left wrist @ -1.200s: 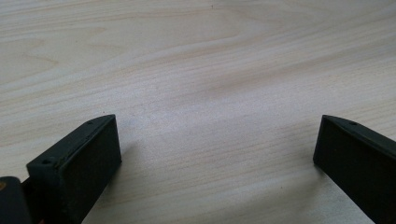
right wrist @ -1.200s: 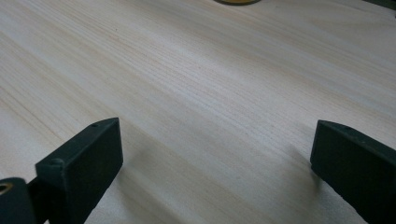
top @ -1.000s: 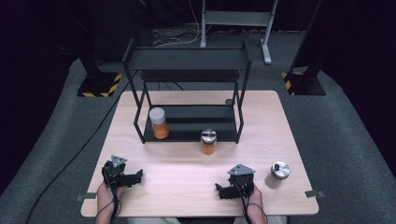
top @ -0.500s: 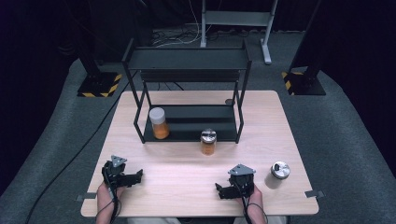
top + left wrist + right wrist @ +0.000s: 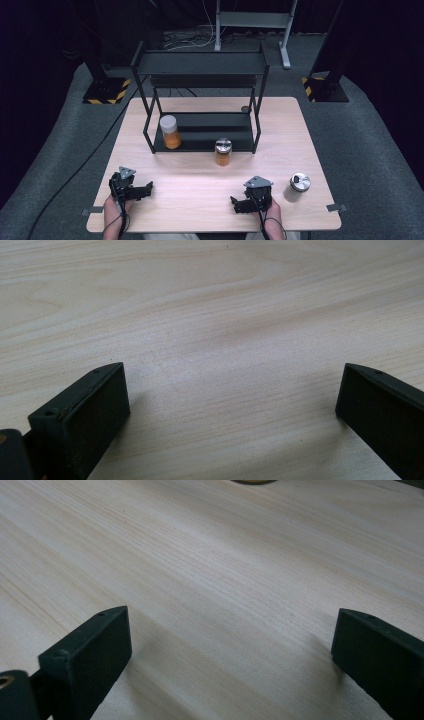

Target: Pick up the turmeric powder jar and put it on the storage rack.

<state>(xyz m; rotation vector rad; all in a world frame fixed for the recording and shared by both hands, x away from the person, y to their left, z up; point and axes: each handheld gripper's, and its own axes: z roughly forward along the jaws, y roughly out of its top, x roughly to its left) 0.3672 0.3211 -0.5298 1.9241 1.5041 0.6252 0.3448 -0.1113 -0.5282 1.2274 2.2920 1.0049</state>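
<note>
Both grippers rest low on the light wooden table (image 5: pixel 190 185) near its front edge. My left gripper (image 5: pixel 142 189) sits at the front left, open, with bare wood between its jaws (image 5: pixel 232 390). At the front right, my right gripper (image 5: pixel 239 205) is open too, nothing between its jaws (image 5: pixel 230 640). A black two-level shelf rack (image 5: pixel 200 65) stands at the table's middle back. A white-lidded jar of orange stuff (image 5: pixel 170 132) stands on its lower shelf at the left. A metal-lidded orange jar (image 5: pixel 223 152) stands on the table just in front of the rack. A silver-lidded jar (image 5: pixel 298 187) stands right of my right gripper.
A small dark disc (image 5: pixel 245 109) lies on the table behind the rack's right leg. Black stands with yellow-striped bases (image 5: pixel 105 92) flank the table on the grey carpet. A cable (image 5: pixel 75 170) runs across the floor at the left. Tape tabs (image 5: pixel 336 207) mark the front corners.
</note>
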